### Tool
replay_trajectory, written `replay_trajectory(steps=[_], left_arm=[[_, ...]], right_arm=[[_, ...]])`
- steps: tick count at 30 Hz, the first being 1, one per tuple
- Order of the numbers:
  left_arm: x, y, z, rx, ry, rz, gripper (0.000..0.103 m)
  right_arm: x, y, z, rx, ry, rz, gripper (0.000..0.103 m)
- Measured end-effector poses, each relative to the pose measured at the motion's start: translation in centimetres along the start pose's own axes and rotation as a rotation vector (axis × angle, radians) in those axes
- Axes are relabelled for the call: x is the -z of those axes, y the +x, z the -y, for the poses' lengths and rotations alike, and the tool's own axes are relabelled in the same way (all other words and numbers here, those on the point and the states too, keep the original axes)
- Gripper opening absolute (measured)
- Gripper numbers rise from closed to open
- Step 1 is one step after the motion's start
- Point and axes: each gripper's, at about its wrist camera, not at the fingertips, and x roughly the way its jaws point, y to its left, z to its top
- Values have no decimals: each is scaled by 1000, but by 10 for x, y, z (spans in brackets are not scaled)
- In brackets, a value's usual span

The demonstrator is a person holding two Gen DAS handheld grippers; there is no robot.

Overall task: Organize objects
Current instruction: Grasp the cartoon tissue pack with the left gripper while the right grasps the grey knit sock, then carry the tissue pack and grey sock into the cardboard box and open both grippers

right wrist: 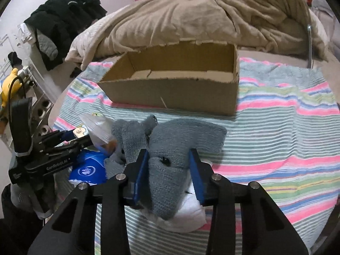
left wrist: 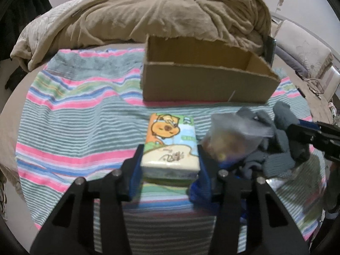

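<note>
On the striped towel (left wrist: 70,114), near side, my left gripper (left wrist: 170,159) is clenched on the tissue pack (left wrist: 170,146), its blue pads pressed to both sides. Just right of the pack sits a clear bag (left wrist: 233,136), blurred, with grey cloth behind it. My right gripper (right wrist: 169,170) straddles the grey sock (right wrist: 170,170); I cannot tell whether the pads truly bite it. Beyond both, at the towel's far edge, stands the open cardboard box (right wrist: 170,93), with a tan blanket (left wrist: 170,14) heaped behind.
</note>
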Motion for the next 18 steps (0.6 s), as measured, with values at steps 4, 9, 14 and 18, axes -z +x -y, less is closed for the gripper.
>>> replay_trajectory(steps=[4, 9, 14, 18], left_arm=[[-6, -16, 1, 2, -4, 41, 47], [-26, -32, -1, 15, -2, 81, 47], [-49, -43, 3, 31, 11, 124, 47], [-68, -48, 13, 48, 27, 159, 47]], right_arm=[[-6, -16, -2, 3, -11, 46, 40], [-23, -32, 0, 14, -22, 97, 40], [-46, -44, 3, 23, -38, 148, 40], [-70, -49, 8, 31, -50, 187, 40]])
